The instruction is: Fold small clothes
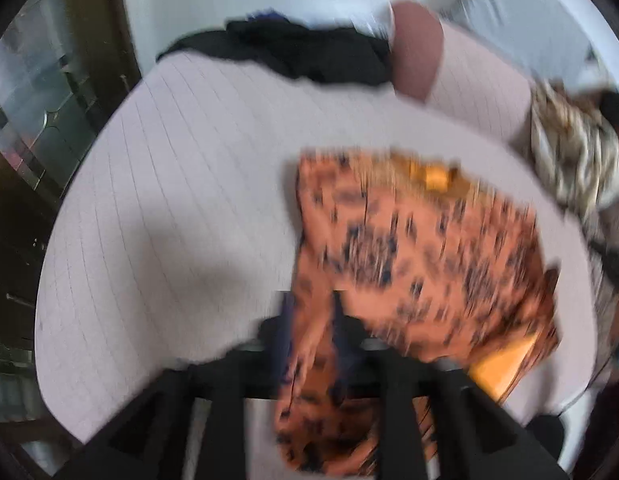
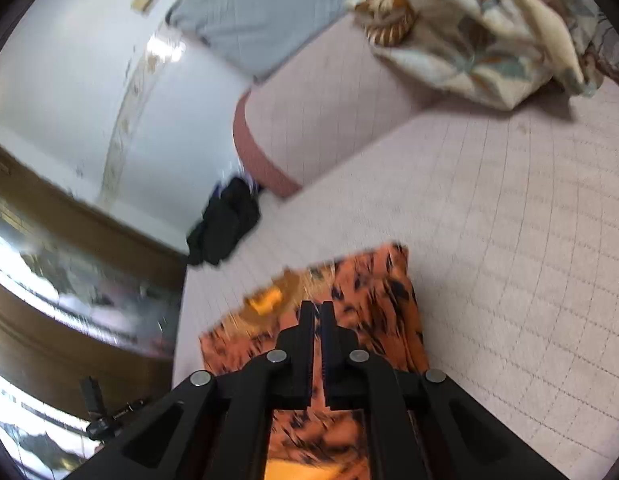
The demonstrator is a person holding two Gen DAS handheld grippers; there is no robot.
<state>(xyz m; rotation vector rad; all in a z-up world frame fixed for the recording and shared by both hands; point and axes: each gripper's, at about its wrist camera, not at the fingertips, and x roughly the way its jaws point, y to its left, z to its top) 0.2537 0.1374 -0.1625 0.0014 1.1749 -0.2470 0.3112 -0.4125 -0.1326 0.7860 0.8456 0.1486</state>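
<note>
— So where's the orange black-spotted cloth garment [image 1: 409, 248]?
— On the pale pink checked bedsheet [image 1: 181, 184]. Left gripper [image 1: 309, 320] jaws apart with cloth between them; right gripper [image 2: 317, 320] jaws together above it.

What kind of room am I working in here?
Probably a bedroom: the orange patterned garment lies on a bed with a pale pink grid sheet, a matching bolster pillow and a crumpled floral blanket.
</note>
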